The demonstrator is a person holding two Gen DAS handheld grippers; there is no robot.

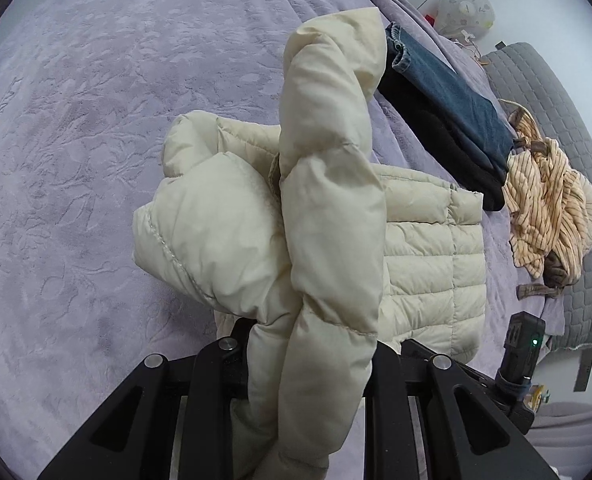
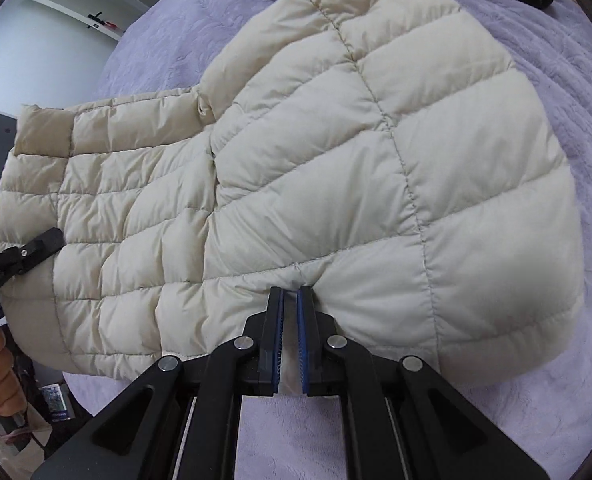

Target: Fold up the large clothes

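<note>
Jeans (image 1: 444, 92) and striped garment (image 1: 552, 204) beside jacket (image 1: 328, 216), sleeve blocking left tongs (image 1: 308, 360).

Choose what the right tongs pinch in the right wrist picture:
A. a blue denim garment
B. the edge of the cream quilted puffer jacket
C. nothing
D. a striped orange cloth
B: the right tongs close on the edge of the cream quilted puffer jacket.

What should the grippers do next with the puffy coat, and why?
Probably the left gripper should carry the lifted sleeve across onto the cream jacket body, since it hangs raised, while the right gripper pins the near edge flat on the purple blanket.
</note>
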